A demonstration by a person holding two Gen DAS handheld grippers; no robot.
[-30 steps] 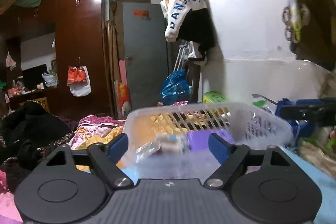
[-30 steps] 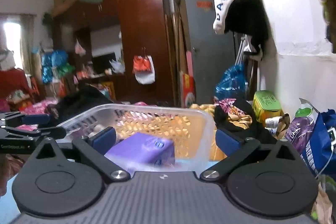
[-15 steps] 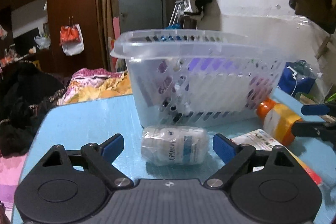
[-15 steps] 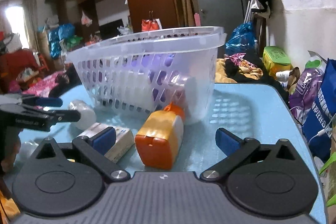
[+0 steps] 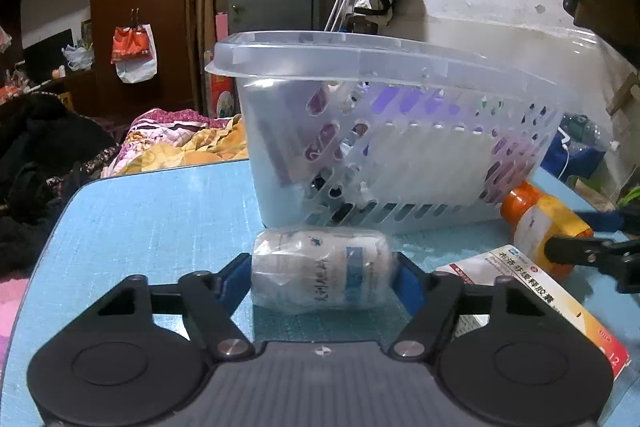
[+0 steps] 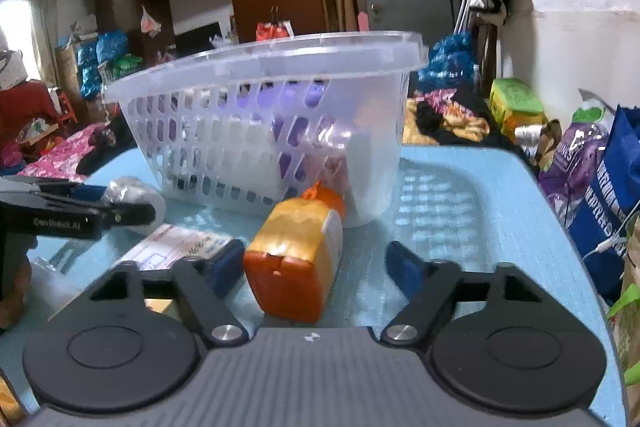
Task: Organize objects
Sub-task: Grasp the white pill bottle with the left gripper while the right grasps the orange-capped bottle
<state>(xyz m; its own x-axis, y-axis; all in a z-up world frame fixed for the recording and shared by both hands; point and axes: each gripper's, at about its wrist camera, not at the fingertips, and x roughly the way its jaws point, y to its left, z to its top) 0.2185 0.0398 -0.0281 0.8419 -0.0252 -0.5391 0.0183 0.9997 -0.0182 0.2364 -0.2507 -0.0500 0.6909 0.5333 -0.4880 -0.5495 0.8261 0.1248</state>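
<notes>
From the left wrist view, the left gripper (image 5: 322,277) sits low over the blue desk (image 5: 152,211), its blue fingers (image 5: 236,279) closed in against both ends of a white bottle (image 5: 320,271) wrapped in clear film, which lies on its side on the desk. Just behind the bottle stands a clear slotted basket (image 5: 400,99), with purple packaging showing through its slots. To the right, an orange bottle (image 5: 540,223) lies beside the basket's lower corner, and a white medicine box (image 5: 536,299) with red trim lies flat in front of it. The right gripper (image 5: 592,243) reaches in from the right edge, touching or nearly touching the orange bottle; the view is too oblique to be sure.

From the right wrist view, the right gripper (image 6: 316,269) has its fingers (image 6: 404,269) spread wide on either side of the orange bottle (image 6: 296,259), the left pad close to it and the right pad clearly apart, gripping nothing. The bottle lies with its cap toward the basket (image 6: 260,75). The medicine box (image 6: 176,243) lies to its left, and beyond it the left gripper (image 6: 120,205) holds the white bottle (image 6: 134,191).
</notes>
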